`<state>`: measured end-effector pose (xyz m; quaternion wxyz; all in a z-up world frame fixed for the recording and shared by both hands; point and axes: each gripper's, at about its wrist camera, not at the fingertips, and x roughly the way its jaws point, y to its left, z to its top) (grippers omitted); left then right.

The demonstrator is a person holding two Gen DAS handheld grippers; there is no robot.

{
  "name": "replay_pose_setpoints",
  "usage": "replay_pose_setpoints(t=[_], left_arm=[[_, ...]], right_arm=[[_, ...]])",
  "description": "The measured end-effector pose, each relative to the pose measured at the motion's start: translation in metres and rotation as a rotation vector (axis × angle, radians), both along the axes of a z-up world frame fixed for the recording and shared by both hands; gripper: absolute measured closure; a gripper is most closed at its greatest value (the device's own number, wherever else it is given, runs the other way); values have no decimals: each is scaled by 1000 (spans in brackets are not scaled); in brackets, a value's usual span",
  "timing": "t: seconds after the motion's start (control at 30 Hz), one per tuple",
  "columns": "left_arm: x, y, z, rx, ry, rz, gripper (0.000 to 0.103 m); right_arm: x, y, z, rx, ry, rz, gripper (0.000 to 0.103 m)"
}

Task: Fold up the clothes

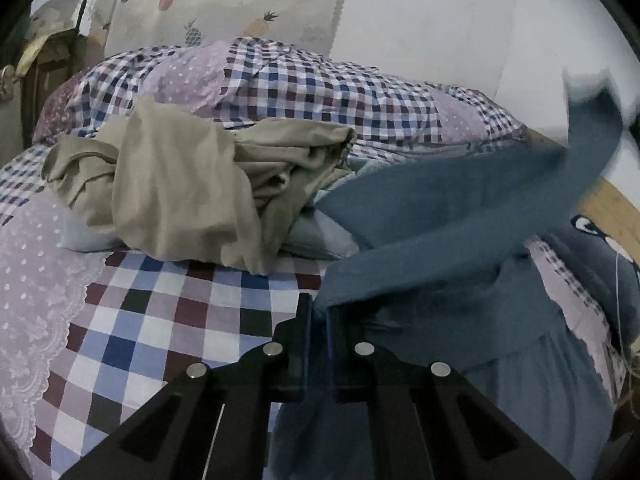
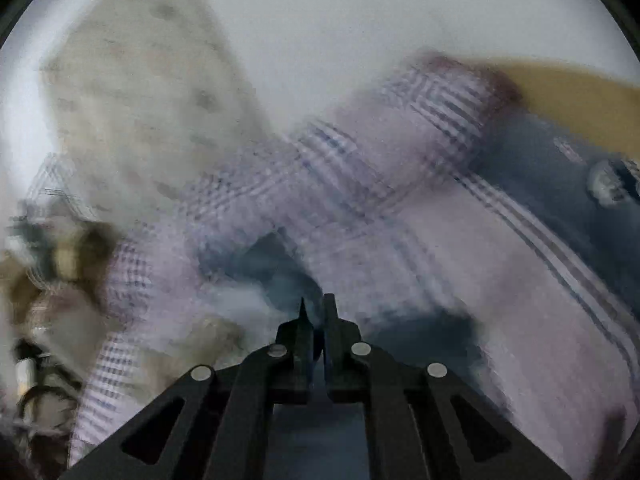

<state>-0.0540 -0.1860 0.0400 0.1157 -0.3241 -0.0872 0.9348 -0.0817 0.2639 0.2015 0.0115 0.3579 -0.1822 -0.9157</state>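
Behind the bed, a white wall (image 1: 420,12) and a pale curtain with a pineapple print (image 1: 224,4) close the scene. On the bed lies a checked quilt (image 1: 168,320) in blue, maroon and white, with lilac dotted patches.

At the left, a beige garment (image 1: 180,188) sits crumpled in a heap on the quilt, not yet folded, with a light blue cloth (image 1: 320,232) partly under it.

Toward the middle and right, the blue garment (image 1: 440,216) is stretched up from the bed. The left hand-held gripper (image 1: 318,312) has its jaws almost closed, pinching an edge of this blue garment low and near the quilt. The cloth rises in a long band to the upper right corner, so I judge it is pulled tight between two holds, to open it flat before folding.

The right wrist view is strongly blurred. The right hand-held gripper (image 2: 316,312) shows its jaws nearly together with something dark blue between them, most likely the same garment, but I cannot tell surely.
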Motion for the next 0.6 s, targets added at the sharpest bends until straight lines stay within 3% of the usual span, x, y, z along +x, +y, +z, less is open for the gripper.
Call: replay_pose_setpoints(t=[0.1, 0.17, 0.3, 0.33, 0.47, 0.6], left_arm=[[4, 9, -3, -33, -1, -21, 98], [4, 14, -4, -41, -6, -35, 98], [4, 15, -11, -35, -13, -42, 98], [4, 14, -11, -27, -13, -41, 98], [3, 12, -13, -6, -22, -43, 98], [2, 10, -16, 6, -31, -44, 98]], right_arm=[[8, 51, -93, -24, -268, -74, 98], [16, 68, -118, -41, -340, -102, 95], [31, 58, -97, 118, -275, -117, 61], [31, 49, -90, 148, -252, -102, 60], [15, -37, -60, 181, -126, 192, 60], [-6, -168, -61, 273, -72, 586, 60]])
